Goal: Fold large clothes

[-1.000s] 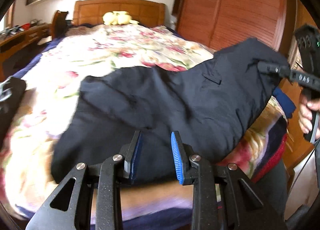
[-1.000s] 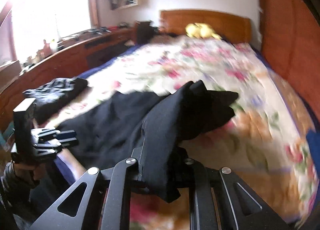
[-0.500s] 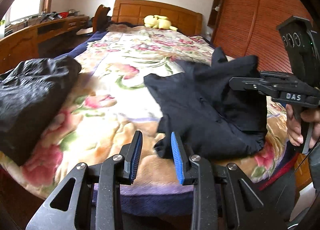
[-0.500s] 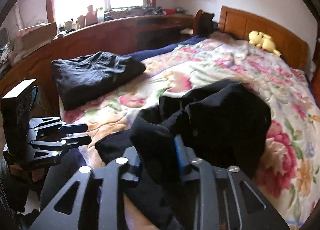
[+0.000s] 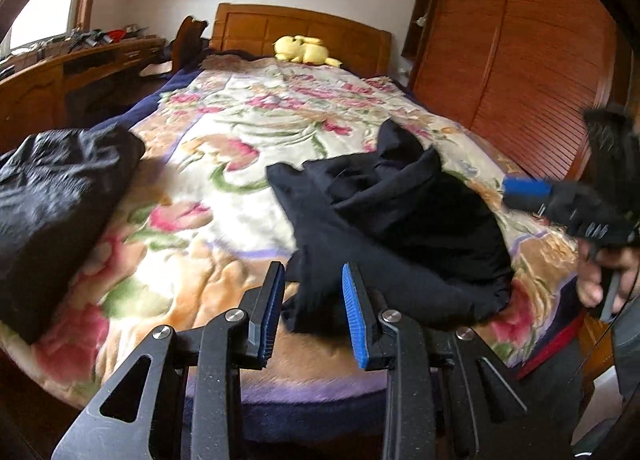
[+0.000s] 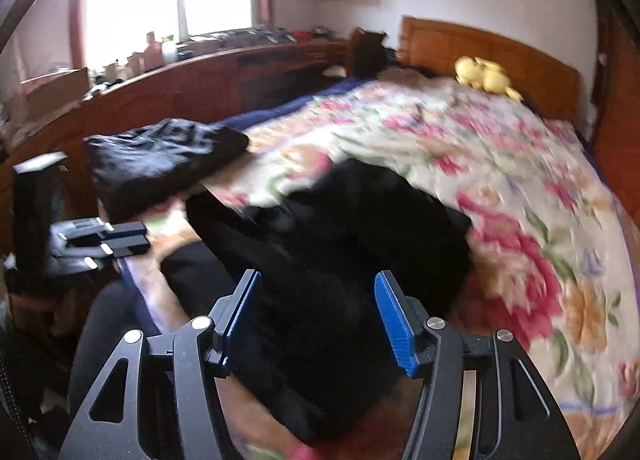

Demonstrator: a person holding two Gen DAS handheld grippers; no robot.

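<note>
my right gripper [image 6: 318, 314] jaws are opening; my left gripper [image 5: 312, 310] gapes empty. the crumpled black fabric garment [image 5: 392, 228] lies bunched, its long axis unclear.

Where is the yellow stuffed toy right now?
The yellow stuffed toy lies at the far end of the bed, against the wooden headboard, beyond the flowered blanket; both wrist views show it.

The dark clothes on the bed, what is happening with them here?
A person with a gripper in each hand is folding clothes on a floral blanket. The navy garment lies crumpled near the foot of the bed. The right gripper is opening with nothing pressed between its pads. The left gripper is empty. Another dark garment lies aside.
</note>
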